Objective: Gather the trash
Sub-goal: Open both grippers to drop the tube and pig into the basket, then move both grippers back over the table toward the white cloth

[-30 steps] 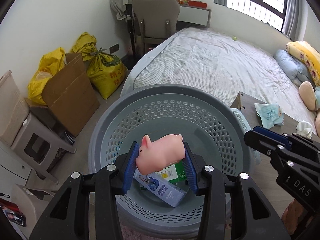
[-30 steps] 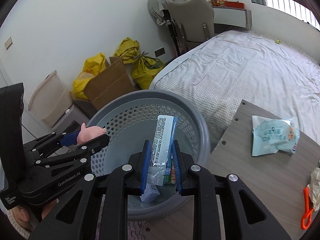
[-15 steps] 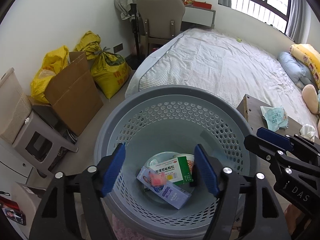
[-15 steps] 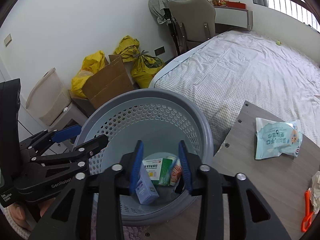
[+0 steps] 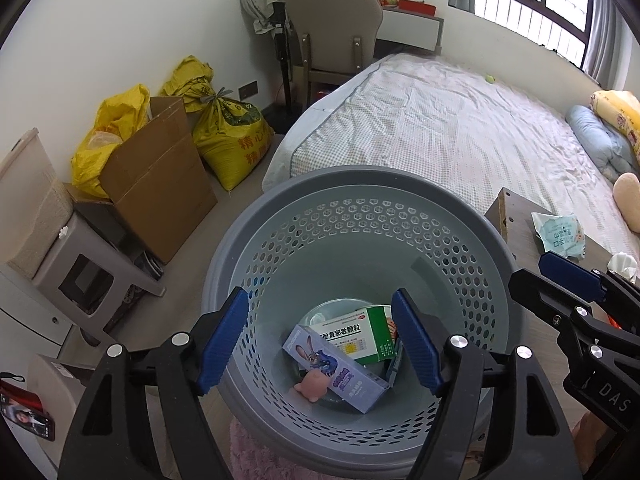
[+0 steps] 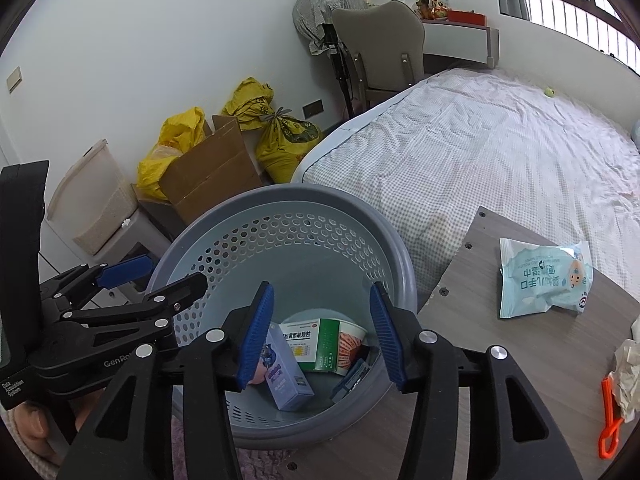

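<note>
right claw (image 5: 600,300): "DAS" | left claw (image 6: 132,280): "GenRo", "Data Acquisition System"

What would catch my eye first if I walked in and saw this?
Probably the big grey basket in the middle, with boxes and a small pink pig toy lying at its bottom. Two black grippers with blue pads, the left gripper and the right gripper, hang over it with jaws apart and nothing between them. To the right, a pale blue packet lies on the wooden table.
</note>
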Action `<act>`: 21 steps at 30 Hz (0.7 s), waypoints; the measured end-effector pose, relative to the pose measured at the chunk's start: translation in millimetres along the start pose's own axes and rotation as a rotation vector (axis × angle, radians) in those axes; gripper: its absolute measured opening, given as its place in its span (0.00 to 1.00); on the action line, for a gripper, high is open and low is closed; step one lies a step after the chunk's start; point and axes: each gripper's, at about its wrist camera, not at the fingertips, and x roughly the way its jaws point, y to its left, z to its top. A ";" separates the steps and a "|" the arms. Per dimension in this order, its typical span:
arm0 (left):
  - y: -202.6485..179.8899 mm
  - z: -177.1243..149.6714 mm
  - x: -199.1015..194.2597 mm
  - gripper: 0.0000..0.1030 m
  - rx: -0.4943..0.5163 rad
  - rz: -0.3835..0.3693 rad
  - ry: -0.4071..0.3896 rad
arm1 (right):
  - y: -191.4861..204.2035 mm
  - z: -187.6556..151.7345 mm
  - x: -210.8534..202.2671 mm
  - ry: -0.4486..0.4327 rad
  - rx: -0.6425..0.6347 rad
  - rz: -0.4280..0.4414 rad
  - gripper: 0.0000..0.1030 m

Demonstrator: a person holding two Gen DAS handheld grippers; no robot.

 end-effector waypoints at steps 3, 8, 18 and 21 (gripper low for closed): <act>0.3 -1.2 -1.2 0.71 -0.002 0.004 -0.002 | -0.4 -1.6 -1.2 -0.002 0.003 -0.002 0.47; 0.0 -1.8 -5.6 0.74 -0.002 0.011 -0.007 | 0.5 -2.0 -4.6 -0.006 0.000 -0.011 0.51; 1.6 -2.0 -18.2 0.79 -0.014 0.045 -0.030 | 4.2 -6.6 -20.4 -0.032 -0.017 -0.047 0.58; 1.8 -3.6 -24.1 0.82 -0.018 0.059 -0.039 | 5.7 -8.0 -25.7 -0.039 -0.022 -0.051 0.61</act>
